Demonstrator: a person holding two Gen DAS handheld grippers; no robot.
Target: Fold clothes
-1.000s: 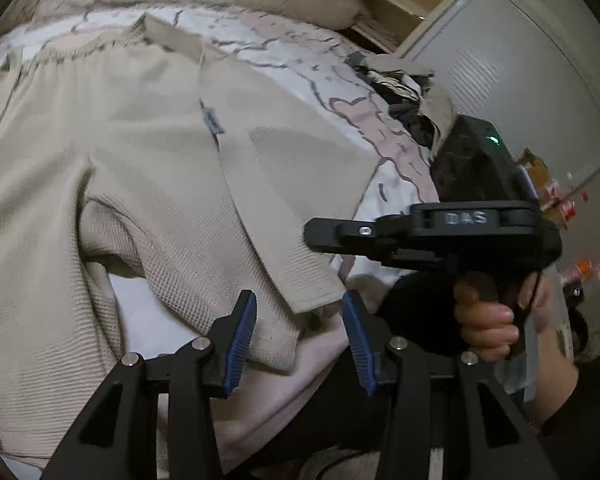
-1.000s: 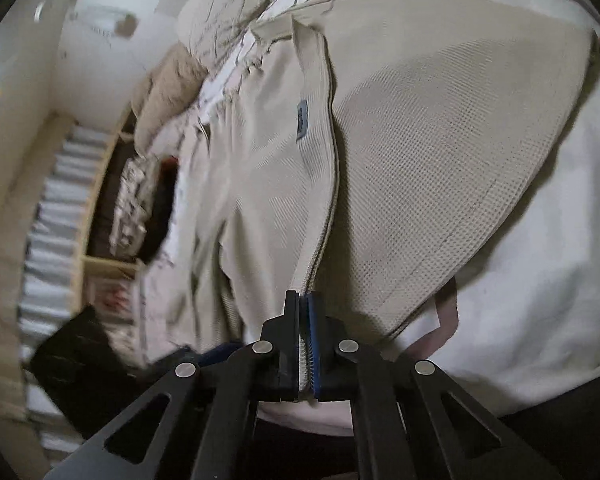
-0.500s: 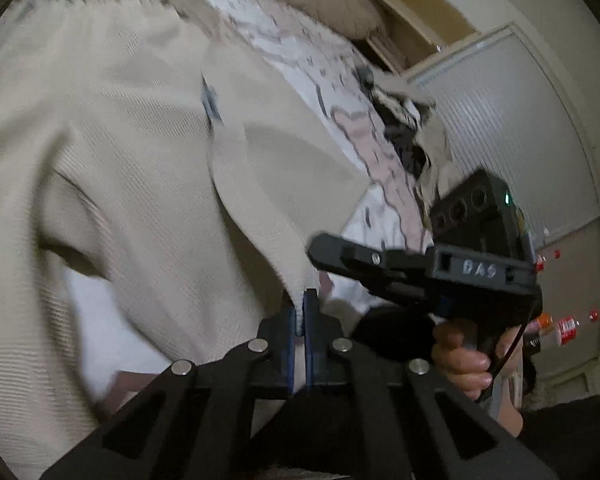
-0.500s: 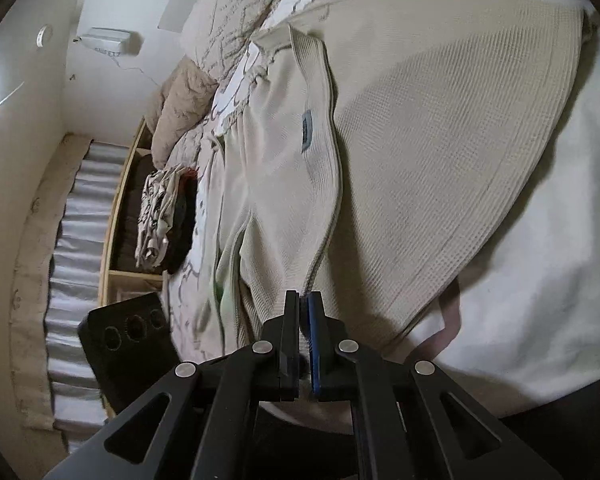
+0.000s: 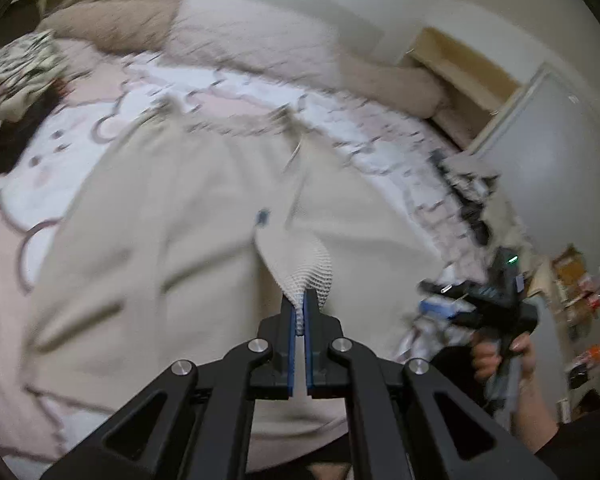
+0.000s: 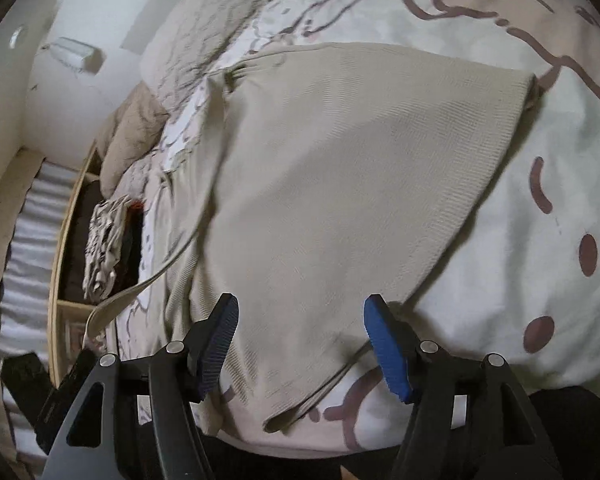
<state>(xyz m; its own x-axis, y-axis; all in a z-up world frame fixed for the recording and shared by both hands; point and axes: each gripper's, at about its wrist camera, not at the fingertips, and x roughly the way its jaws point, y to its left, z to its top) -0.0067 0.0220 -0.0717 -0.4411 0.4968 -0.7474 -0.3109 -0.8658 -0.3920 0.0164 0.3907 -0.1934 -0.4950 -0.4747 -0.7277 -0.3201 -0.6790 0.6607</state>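
the beige garment (image 6: 340, 184) lies spread on the bed (image 6: 540, 200), one half folded over the other. the left gripper (image 5: 299, 316) is clamped on a raised pinch of its fabric. the right gripper (image 6: 298, 344) is spread wide above the near hem, holding nothing. pillows (image 5: 252, 36) lie at the bed's far end.

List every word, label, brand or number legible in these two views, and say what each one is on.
No text can be read in either view.
Small blue tag on the beige garment: too small and blurred to read.
Lettering on the right gripper body, seen from the left wrist camera: motion-blurred, unreadable.
Red-labelled items by the wall: too small to read.
Bedsheet: drawn shapes only, no words.
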